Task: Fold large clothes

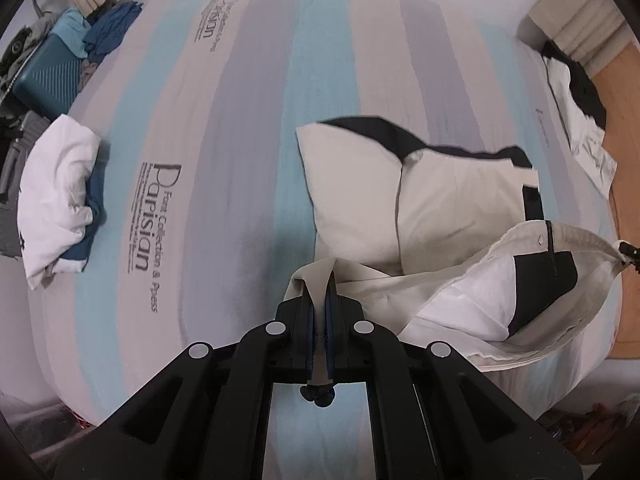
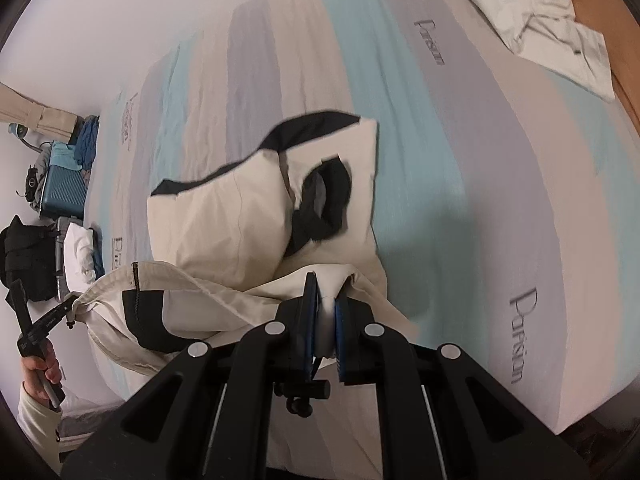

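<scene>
A cream garment with black panels (image 1: 432,200) lies on the striped bed sheet (image 1: 224,160), its far half flat and its near edge lifted off the bed. My left gripper (image 1: 319,300) is shut on one corner of that raised edge, cloth pinched between the blue pads. My right gripper (image 2: 326,304) is shut on the other corner of the same cream garment (image 2: 240,216). The hem hangs stretched between the two, showing white lining and a black panel. In the right wrist view the left gripper (image 2: 74,300) shows at the far left, with a hand (image 2: 40,368) on its handle.
A folded white and blue pile (image 1: 60,196) sits at the bed's left edge. A teal suitcase (image 1: 48,76) and heaped clothes stand beyond it. A crumpled white and black garment (image 1: 576,108) lies at the far right edge, by a wooden floor (image 1: 624,92).
</scene>
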Demonstrator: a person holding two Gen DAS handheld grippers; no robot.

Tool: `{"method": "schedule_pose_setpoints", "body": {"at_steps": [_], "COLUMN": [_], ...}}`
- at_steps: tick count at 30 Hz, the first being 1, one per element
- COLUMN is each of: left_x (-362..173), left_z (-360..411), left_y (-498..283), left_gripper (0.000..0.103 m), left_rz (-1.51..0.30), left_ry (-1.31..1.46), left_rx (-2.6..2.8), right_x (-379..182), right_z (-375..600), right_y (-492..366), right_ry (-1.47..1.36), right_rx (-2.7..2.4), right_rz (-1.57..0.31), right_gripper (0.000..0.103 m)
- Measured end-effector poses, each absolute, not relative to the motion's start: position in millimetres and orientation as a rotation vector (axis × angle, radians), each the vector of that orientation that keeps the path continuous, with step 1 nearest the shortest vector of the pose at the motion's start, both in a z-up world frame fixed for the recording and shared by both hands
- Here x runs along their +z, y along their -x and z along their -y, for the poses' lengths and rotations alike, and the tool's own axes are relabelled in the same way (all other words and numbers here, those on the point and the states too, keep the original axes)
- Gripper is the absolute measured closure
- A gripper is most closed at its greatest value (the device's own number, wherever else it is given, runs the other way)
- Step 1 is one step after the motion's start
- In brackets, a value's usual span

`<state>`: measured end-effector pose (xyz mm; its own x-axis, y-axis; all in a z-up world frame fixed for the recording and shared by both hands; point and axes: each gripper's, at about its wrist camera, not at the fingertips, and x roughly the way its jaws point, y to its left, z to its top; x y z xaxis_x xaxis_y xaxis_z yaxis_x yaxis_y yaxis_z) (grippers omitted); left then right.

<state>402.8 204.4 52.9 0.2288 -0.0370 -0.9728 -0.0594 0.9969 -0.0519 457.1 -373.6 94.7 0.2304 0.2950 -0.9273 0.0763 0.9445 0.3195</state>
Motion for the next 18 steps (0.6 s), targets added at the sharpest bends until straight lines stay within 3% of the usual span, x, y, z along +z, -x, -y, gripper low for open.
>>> {"method": "schedule_pose_setpoints", "body": {"at_steps": [8, 18], "left_x": [61, 29], "left_z": [-198, -196], "left_y": [-436, -506], "left_gripper": [0.101, 0.101], "left_rz": [-1.308, -1.29], "left_ry": [0.056, -0.001], "left_rx": [0.01, 0.024], "right_x": [104, 68], "right_z": [356, 349], "right_y": [-498, -565], "right_ry": [-0.256, -0.224], "right_rx": [0.175, 0.139], "right_rz": [-1.28, -1.291], "right_gripper": [0.096, 0.096]}}
